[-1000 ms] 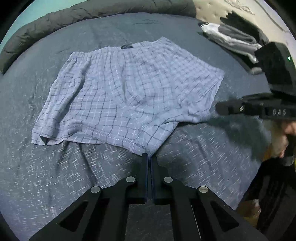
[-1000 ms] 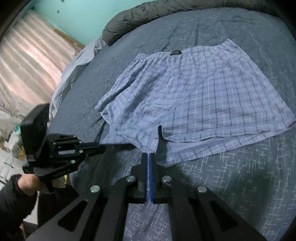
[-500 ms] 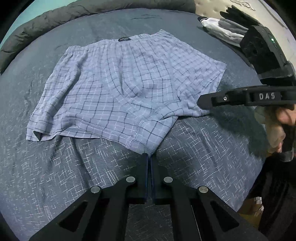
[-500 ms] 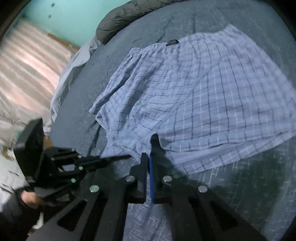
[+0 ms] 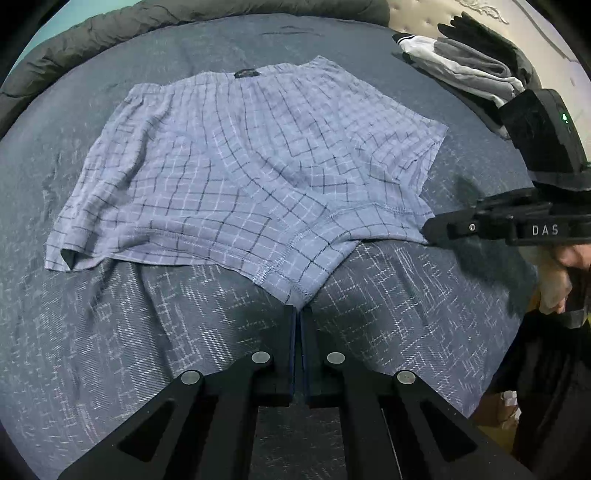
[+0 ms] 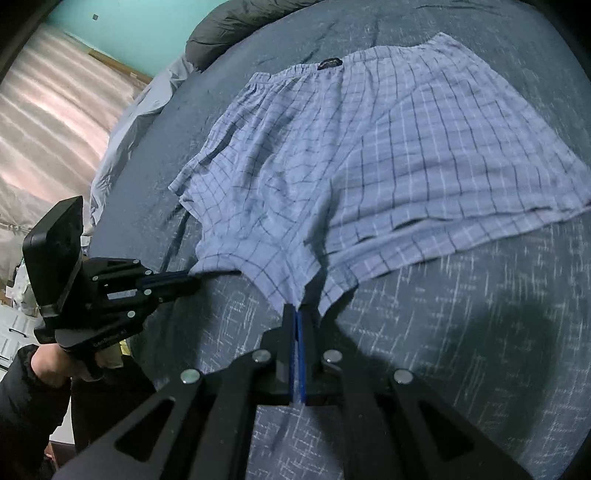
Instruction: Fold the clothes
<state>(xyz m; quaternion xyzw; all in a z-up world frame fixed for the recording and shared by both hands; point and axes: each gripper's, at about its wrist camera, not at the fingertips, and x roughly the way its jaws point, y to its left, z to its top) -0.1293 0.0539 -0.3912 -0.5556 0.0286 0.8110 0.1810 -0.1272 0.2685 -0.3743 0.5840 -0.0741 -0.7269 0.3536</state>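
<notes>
Light blue checked boxer shorts (image 5: 243, 173) lie spread on the dark blue bedspread (image 5: 110, 332), waistband at the far side; they also show in the right wrist view (image 6: 369, 155). My left gripper (image 5: 297, 308) is shut on the near hem of one leg. My right gripper (image 6: 297, 306) is shut on the near hem of the other leg. Each gripper shows in the other's view: the right one (image 5: 428, 230) at the shorts' right hem corner, the left one (image 6: 195, 282) at their left hem corner.
A stack of folded grey, white and black clothes (image 5: 465, 62) sits at the far right of the bed. A rolled dark duvet (image 5: 147, 22) runs along the far edge. The bed's left edge, with a pale sheet (image 6: 122, 136), drops to the floor.
Both grippers stayed shut and have closed on the near hem of the shorts. The hem corners now sit between the jaws, slightly lifted, and the fabric has shifted a little toward me.
</notes>
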